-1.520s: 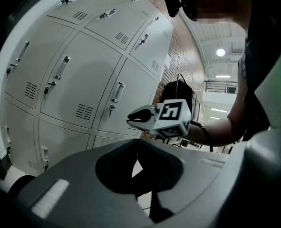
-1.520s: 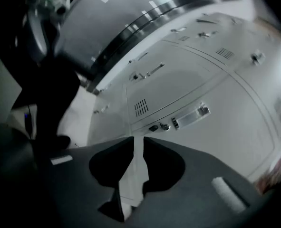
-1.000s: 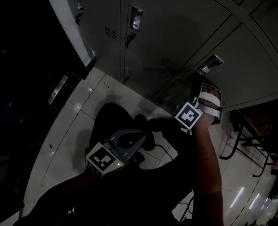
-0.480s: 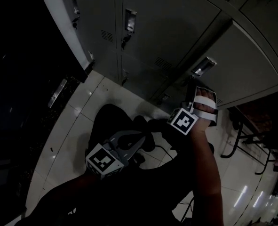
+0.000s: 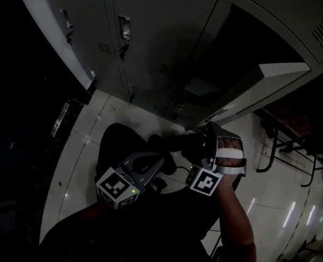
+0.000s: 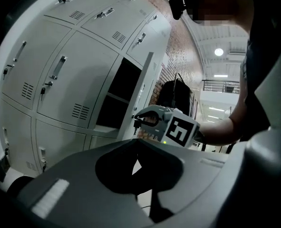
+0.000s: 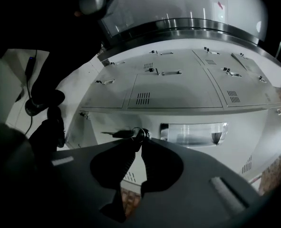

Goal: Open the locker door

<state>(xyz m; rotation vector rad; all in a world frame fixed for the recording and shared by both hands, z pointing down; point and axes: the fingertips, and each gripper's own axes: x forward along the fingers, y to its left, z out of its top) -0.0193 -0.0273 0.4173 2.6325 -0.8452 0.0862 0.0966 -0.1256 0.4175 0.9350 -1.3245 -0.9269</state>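
Standing well open, the locker door (image 5: 248, 94) has swung out from the bank, where a second ago it lay flush; the task looks essentially done. Its key (image 7: 123, 134) sits pinched between the right gripper's (image 7: 140, 139) fingertips, the jaws now opening slightly. The left gripper (image 6: 135, 144) has its fingers pressed together with nothing between, well short of the door. The compartment (image 6: 119, 87) beyond the fingers is dark, its contents indiscernible.

Grey metal locker door (image 5: 279, 71), hinged outward, standing wide open.
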